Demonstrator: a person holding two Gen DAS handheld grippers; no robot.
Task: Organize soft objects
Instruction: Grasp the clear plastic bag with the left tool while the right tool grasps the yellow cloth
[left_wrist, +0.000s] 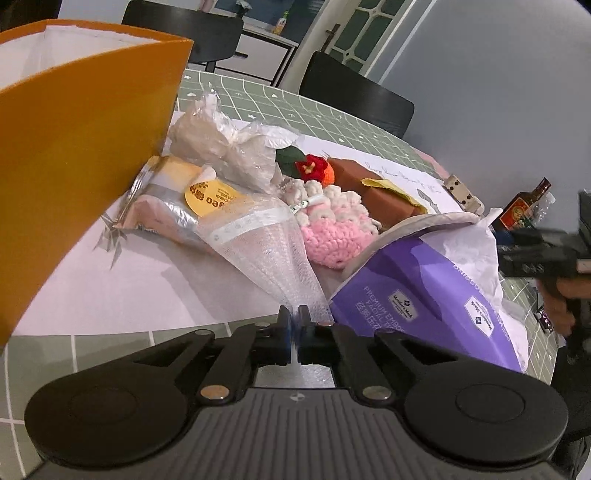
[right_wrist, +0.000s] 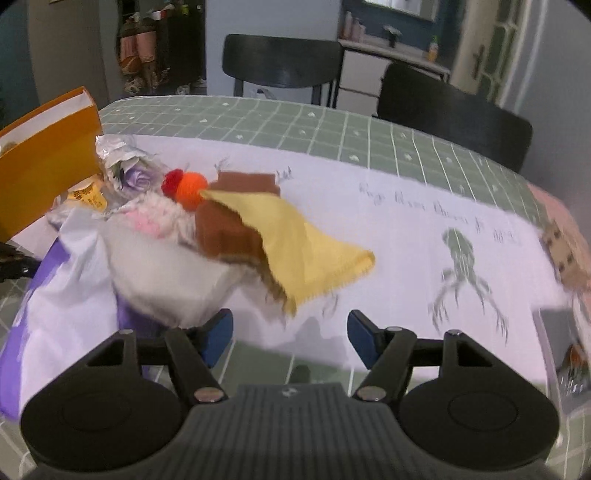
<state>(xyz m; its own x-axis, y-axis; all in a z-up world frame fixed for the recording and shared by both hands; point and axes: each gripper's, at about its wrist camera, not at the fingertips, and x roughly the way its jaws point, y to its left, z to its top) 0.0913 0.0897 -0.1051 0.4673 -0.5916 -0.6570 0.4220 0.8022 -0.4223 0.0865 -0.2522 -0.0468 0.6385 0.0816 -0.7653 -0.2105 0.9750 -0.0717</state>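
Two grippers: one in each wrist view, both at the near edge of the table (right_wrist: 332, 122), which wears a green grid cloth with a white sheet (right_wrist: 388, 236) over its middle.
Orange box (left_wrist: 74, 177): largest thing here, open-topped, standing at the left edge of the white sheet.
Purple tissue pack (left_wrist: 424, 291): lies at the near edge, just right of the left gripper's tips, with white paper spilling from it.
Soft heap: piled between the orange box and the tissue pack, all touching or overlapping.
Bubble-wrap bag (left_wrist: 273, 251): clear, running from the heap down to the near edge.
Left gripper (left_wrist: 294, 325): jaws fully closed, pinching the near corner of the bubble-wrap bag between the blue pads.
Brown cloth (right_wrist: 229, 225): folded, in the middle of the heap, with a yellow cloth (right_wrist: 299, 251) draped over it toward the right gripper.
Pink crochet piece (left_wrist: 332, 229): just beyond the bubble-wrap bag, touching it.
Snack packet (left_wrist: 177, 206): silver with a yellow label, against the foot of the orange box.
Red and orange knitted ball (right_wrist: 184, 188): at the far side of the heap.
Right gripper (right_wrist: 290, 339): jaws spread wide, nothing between them; the yellow cloth's corner lies just beyond the gap, the view is blurred.
Dice block (left_wrist: 461, 192): toward the right edge, apart from the heap.
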